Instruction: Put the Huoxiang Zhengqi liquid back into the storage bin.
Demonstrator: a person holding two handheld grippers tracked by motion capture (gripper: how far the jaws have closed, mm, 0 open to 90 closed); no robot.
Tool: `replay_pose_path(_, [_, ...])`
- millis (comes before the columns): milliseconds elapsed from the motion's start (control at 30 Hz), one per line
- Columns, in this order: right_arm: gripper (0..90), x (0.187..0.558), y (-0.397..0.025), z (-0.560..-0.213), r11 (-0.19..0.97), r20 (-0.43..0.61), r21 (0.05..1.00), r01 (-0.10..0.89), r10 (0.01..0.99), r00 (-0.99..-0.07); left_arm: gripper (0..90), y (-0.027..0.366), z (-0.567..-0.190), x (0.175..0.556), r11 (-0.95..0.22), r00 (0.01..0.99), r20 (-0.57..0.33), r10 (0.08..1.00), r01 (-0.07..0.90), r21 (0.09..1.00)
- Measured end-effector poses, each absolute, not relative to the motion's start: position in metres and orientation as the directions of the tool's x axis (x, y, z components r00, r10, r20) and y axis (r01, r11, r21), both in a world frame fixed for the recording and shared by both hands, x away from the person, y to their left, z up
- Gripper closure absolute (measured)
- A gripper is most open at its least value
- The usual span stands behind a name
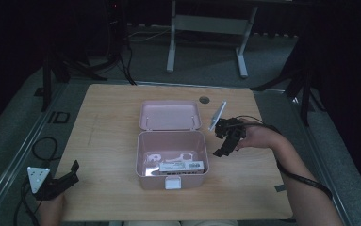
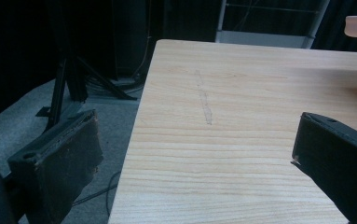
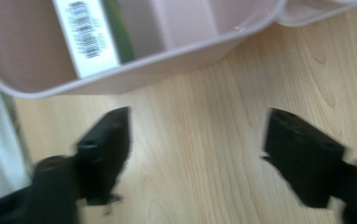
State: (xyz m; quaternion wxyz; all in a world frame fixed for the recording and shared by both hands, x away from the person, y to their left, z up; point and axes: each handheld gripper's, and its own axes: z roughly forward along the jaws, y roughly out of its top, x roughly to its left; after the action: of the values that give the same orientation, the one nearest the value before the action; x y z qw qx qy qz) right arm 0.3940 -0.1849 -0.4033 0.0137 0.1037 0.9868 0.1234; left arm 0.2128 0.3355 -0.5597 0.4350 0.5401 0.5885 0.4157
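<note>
Dim room, pale wooden worktop on grey carpet

The worktop (image 1: 107, 122) has rounded corners and a small round hole (image 1: 203, 100) near its far edge. Grey carpeted floor (image 1: 206, 61) surrounds it; a white-legged desk frame (image 1: 206, 28) stands behind, black stand legs (image 1: 69, 70) and cables (image 1: 126, 61) at far left, darkness beyond

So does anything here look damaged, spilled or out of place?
Little stands out. The pink box sits open, a white packet inside. One oddity: the left gripper has a frayed pad on one jaw.
</note>
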Motion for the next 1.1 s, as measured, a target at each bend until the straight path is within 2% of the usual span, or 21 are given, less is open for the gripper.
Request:
replay_pose_path(133, [13.4, 0.397, -0.198, -0.421, 0.932, -0.033, 0.289, 0.218, 0.238, -0.971, 1.6, 0.336, -0.56, 0.213, 0.072, -0.038, -0.064, 0.997, 0.274, 0.959])
replay_pose_path(233, [13.4, 0.4, -0.204, -0.429, 0.917, -0.033, 0.322, 0.236, 0.26, -0.965, 1.6, 0.336, -0.56, 0.213, 0.074, -0.038, -0.066, 0.997, 0.273, 0.959])
replay_pose_path(467, [12.0, 0.407, -0.234, -0.463, 0.811, -0.084, 0.501, 0.302, 0.393, -0.915, 1.6, 0.336, -0.56, 0.213, 0.073, -0.038, -0.065, 0.997, 0.273, 0.959])
replay_pose_path(633, [12.0, 0.406, -0.251, -0.483, 0.748, -0.13, 0.576, 0.329, 0.481, -0.867, 1.6, 0.336, -0.56, 0.213, 0.072, -0.038, -0.064, 0.997, 0.274, 0.959])
replay_pose_path(933, [10.9, 0.399, -0.28, -0.513, 0.573, -0.155, 0.729, 0.374, 0.671, -0.725, 1.6, 0.336, -0.56, 0.213, 0.073, -0.038, -0.065, 0.997, 0.272, 0.959])
replay_pose_path(1100, [10.8, 0.392, -0.294, -0.526, 0.509, -0.166, 0.767, 0.39, 0.744, -0.647, 1.6, 0.336, -0.56, 0.213, 0.073, -0.039, -0.065, 0.997, 0.272, 0.959])
